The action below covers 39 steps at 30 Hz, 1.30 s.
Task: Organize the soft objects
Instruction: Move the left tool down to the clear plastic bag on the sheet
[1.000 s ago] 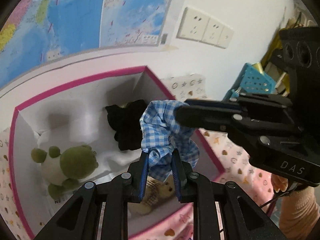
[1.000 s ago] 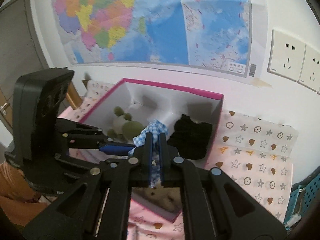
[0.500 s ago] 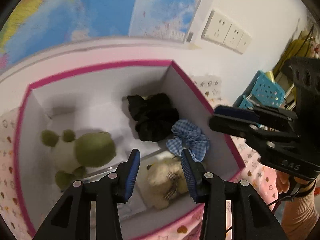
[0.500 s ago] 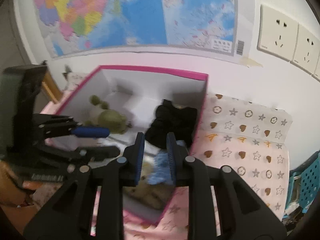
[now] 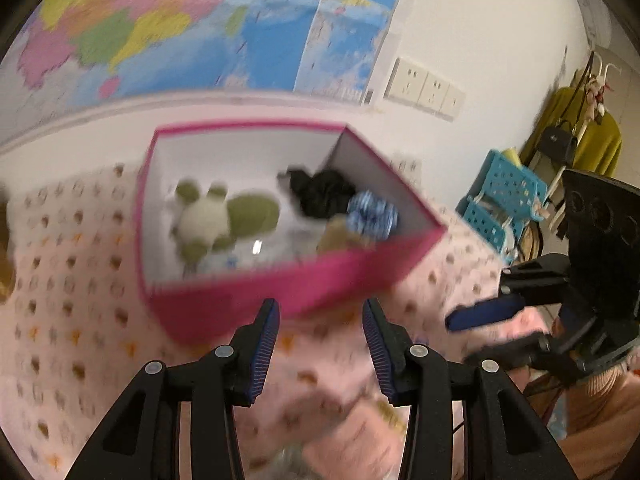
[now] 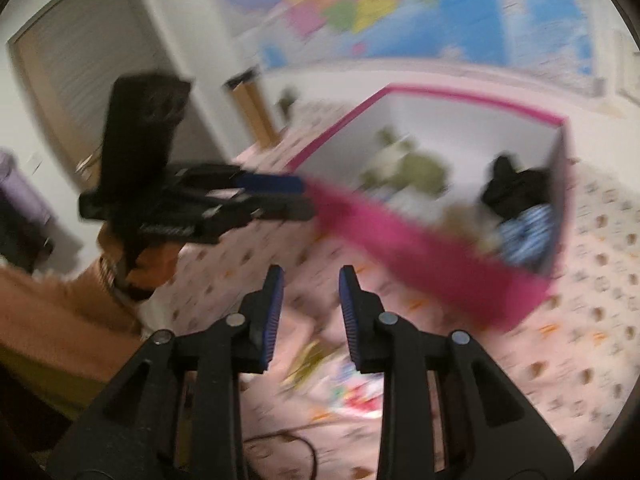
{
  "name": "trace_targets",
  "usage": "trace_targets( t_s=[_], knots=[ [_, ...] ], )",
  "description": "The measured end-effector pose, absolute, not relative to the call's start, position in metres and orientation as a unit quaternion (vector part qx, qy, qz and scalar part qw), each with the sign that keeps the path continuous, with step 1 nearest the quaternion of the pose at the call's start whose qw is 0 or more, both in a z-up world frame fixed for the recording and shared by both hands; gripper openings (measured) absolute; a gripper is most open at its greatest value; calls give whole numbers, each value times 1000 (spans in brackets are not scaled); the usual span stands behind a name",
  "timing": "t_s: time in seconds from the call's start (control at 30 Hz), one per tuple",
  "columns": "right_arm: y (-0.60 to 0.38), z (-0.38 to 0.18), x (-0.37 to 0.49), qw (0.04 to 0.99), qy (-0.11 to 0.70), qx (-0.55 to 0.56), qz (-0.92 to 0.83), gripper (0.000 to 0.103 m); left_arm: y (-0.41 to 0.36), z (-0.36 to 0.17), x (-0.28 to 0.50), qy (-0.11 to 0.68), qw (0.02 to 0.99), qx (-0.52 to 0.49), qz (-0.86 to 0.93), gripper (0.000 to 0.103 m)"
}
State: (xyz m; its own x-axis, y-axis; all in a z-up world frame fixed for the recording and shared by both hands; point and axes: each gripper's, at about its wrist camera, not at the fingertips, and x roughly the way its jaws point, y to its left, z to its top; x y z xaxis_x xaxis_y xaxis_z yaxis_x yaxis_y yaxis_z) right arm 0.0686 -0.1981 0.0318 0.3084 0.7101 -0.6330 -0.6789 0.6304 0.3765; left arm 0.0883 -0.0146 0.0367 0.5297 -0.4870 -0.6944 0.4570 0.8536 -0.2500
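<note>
A pink box point(image 5: 280, 292) with a white inside stands on the bed. In it lie a green and white frog plush point(image 5: 224, 216), a black scrunchie point(image 5: 324, 192), a blue checked scrunchie point(image 5: 372, 218) and a tan bear point(image 5: 336, 236). My left gripper point(image 5: 322, 312) is open and empty, in front of the box's near wall. My right gripper point(image 6: 311, 280) is drawn back from the box point(image 6: 420, 248); its jaws are opening with nothing between them. The right wrist view also shows the blue checked scrunchie point(image 6: 528, 232) against the box's right wall. Both views are blurred.
A pink bedspread point(image 5: 72, 280) with small prints covers the surface. A blue plastic basket point(image 5: 504, 200) stands at the right and a door point(image 6: 60, 92) at the left. Blurred colourful items point(image 6: 352, 392) and a cable point(image 6: 280, 440) lie near my right gripper. An orange sleeve point(image 6: 60, 308) is behind the left gripper.
Both grippers held the blue checked scrunchie over the box, then let go; it now lies inside. Both have pulled back toward the near side with jaws apart.
</note>
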Motion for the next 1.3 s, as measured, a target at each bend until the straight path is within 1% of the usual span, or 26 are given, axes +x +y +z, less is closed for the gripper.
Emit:
trace_targets(
  t_s=[0.3,0.4,0.5,0.77,0.9,1.03,1.1,1.3],
  knots=[
    [-119,-45,10,697,482,13,531,31,25,-16,55,460,857,-47,-229,44],
    [-101,-65,4,690,502,3,520,31,39,-24,50,466,856,-62,-213,44],
    [-98,-81,13,703,517,17,488,30,50,-27,42,467,857,-68,-205,44],
    [-128,-78,39,768,497,59,399,30,65,-41,28,486,846,-67,-206,44],
    [-129,-79,47,769,495,79,397,30,69,-48,15,500,839,-64,-203,46],
    [-108,-83,51,767,494,64,404,30,74,-51,1,512,832,-71,-203,49],
    [-96,-87,52,764,495,61,409,30,77,-51,-7,516,827,-77,-209,52],
    [-89,-92,55,762,489,76,417,30,73,-61,-21,535,808,-84,-233,52]
  ],
)
